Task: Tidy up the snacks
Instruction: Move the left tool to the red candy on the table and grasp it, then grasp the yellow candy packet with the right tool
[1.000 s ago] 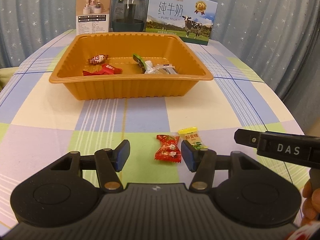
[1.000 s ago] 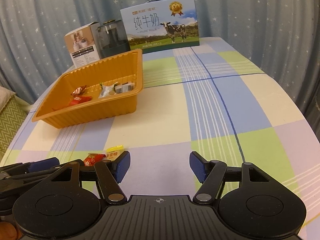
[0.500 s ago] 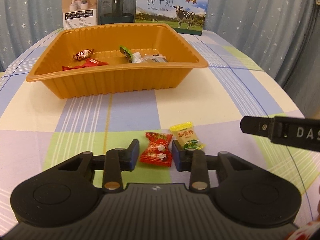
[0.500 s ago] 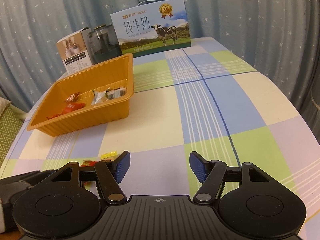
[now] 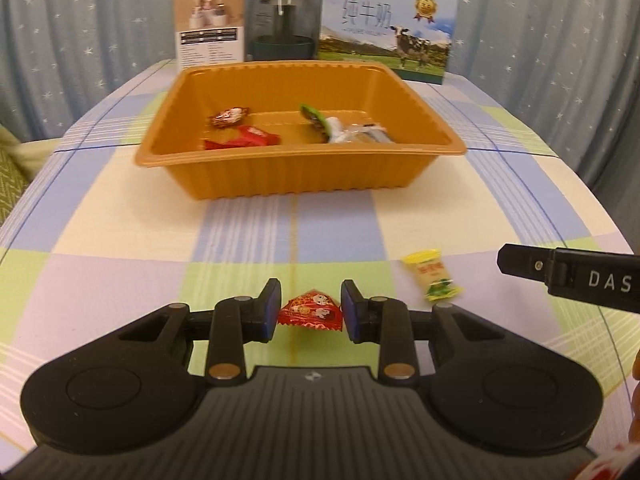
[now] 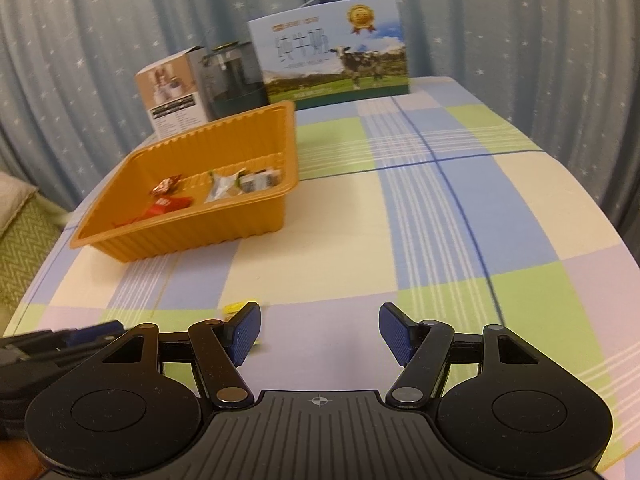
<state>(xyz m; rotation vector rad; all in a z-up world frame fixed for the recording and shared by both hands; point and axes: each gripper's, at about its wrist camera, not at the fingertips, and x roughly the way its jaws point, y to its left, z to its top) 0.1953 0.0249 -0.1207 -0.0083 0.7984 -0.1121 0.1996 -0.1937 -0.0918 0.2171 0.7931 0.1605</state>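
The red-wrapped candy (image 5: 311, 312) sits between the blue pads of the left gripper (image 5: 310, 312) in the left wrist view, low over the checked tablecloth (image 5: 120, 216). The jaws have just been closing, and both pads now press the wrapper's sides, so the candy is gripped. Just to the right, a yellow-and-green candy (image 5: 431, 276) lies on the cloth, apart from the pads. Beyond it, at the right edge, a black finger of the right gripper (image 5: 568, 276) reaches in, marked "DAS". Further back stands the orange plastic tray (image 5: 296, 176), holding a brown-red candy (image 5: 229, 116), a red packet (image 5: 244, 138) and a cluster of green and clear wrappers (image 5: 344, 128). Behind the tray are a small product box (image 5: 210, 26), a dark glass jar (image 5: 282, 24) and a milk carton box with a cow (image 5: 386, 28), against a starred blue curtain (image 5: 80, 40).

In the right wrist view, the right gripper (image 6: 320, 334) hangs over bare cloth with its jaws apart and nothing between them. A sliver of yellow, probably the yellow-and-green candy (image 6: 233, 307), peeks out beside its left pad; motion blur makes this hard to confirm. The left gripper's dark body (image 6: 60, 340) shows at the lower left edge. The tray (image 6: 188, 232) lies well off to the upper left, with the boxes and jar behind it.
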